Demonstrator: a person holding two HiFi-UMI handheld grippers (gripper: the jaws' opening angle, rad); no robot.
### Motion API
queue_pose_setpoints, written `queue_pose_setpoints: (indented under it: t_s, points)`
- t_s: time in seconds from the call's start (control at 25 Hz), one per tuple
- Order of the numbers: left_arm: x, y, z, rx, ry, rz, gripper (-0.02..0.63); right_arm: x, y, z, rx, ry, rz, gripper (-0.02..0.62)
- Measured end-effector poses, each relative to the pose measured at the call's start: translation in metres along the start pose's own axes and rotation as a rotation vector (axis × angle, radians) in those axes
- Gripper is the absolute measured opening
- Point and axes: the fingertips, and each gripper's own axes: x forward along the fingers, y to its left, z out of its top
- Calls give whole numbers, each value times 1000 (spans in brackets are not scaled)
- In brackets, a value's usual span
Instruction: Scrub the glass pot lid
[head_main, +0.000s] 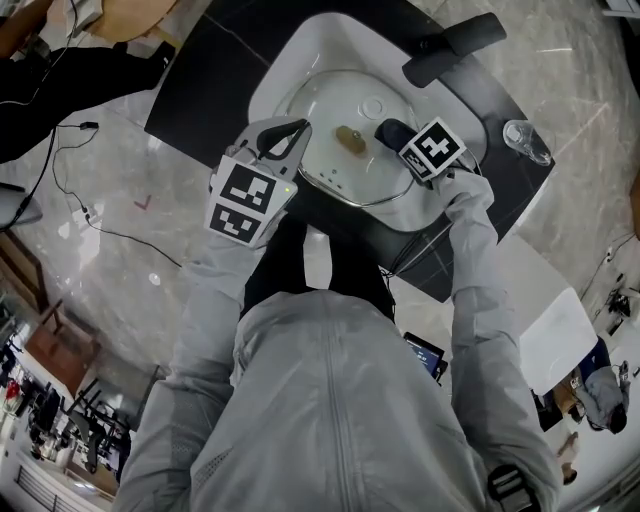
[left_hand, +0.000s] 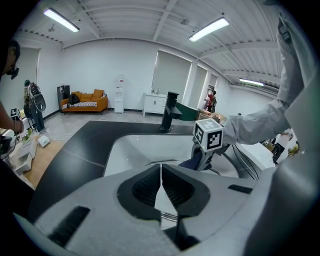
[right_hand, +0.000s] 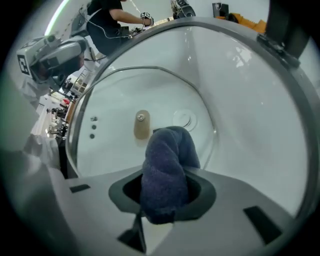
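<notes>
Head view: a round, steel-rimmed glass pot lid (head_main: 325, 110) lies knob-up inside the white oval sink basin (head_main: 318, 45). The left gripper (head_main: 288, 138) is at the basin's left side and the right gripper (head_main: 402, 137) at its right.

Left gripper view: the jaws are closed, apparently pinching the lid's rim.

Right gripper view: the jaws clamp a dark blue cloth wad (right_hand: 165, 170), which seems to press on the glass near the basin's middle.

Scrubbing looks under way. The next move calls for sweeping the cloth across the glass while the rim is held firm.
</notes>
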Motion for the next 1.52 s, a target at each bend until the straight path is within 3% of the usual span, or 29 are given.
queue_pose_setpoints:
  t_s: [0.4, 0.56, 0.76, 0.92, 1.2, 1.4, 1.52]
  points:
    - [3, -1, -10, -19, 17, 8, 29, 9, -32, 45, -30, -129, -172, 123]
    - [5, -3, -14, -25, 19, 6, 29, 11, -21, 88, -144, -193, -190, 123]
    - [3, -6, -15, -29, 14, 12, 29, 16, 4, 121, -156, -234, -148, 123]
    - [0, -5, -15, -35, 9, 17, 29, 12, 24, 137, -271, -242, -154, 120]
    - [-4, -9, -18, -38, 2, 15, 29, 15, 63, 130, -253, -275, 22, 120]
    - [-6, -12, -16, -36, 3, 4, 29, 2, 83, 133, -367, -299, -27, 115]
    - [-6, -15, -15, -30, 4, -4, 29, -2, 94, 128, -385, -316, 3, 115]
